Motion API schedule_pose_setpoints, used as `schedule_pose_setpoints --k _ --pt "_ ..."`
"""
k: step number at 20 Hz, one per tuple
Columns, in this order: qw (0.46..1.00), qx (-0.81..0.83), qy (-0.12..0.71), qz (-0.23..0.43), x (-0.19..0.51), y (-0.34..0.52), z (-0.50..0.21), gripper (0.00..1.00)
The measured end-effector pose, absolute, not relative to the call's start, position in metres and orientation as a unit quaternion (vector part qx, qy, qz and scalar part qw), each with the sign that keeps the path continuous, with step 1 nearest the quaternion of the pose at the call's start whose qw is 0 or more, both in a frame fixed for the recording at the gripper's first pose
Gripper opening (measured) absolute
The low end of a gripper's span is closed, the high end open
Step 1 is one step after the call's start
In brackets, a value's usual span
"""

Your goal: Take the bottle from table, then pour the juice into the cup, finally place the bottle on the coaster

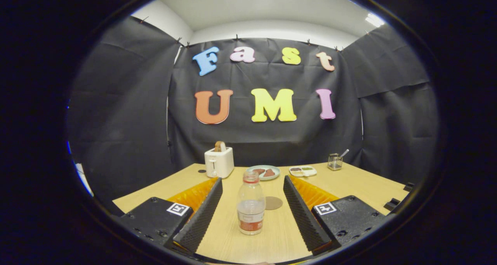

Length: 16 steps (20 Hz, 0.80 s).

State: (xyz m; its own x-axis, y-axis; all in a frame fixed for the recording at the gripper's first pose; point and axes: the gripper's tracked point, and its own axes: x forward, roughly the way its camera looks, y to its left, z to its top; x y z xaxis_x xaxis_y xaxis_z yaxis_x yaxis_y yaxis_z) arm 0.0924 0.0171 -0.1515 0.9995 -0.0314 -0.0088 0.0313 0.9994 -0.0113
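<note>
Two risks w/ your tongs (251,214) spread wide apart, bottle (251,203) upright between them but untouched on the surface (361,183): close off-centre and you'll tip it, or nudge it onto the coaster (273,203) just behind it, since it looks light.
</note>
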Motion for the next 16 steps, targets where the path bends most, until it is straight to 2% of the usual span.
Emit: schedule_pose_setpoints --k 4,16 --pt "1.0 -0.022 -0.006 -0.019 0.115 0.016 -0.175 1.0" --pt "0.999 0.0 0.032 -0.024 0.172 0.023 -0.25 1.0"
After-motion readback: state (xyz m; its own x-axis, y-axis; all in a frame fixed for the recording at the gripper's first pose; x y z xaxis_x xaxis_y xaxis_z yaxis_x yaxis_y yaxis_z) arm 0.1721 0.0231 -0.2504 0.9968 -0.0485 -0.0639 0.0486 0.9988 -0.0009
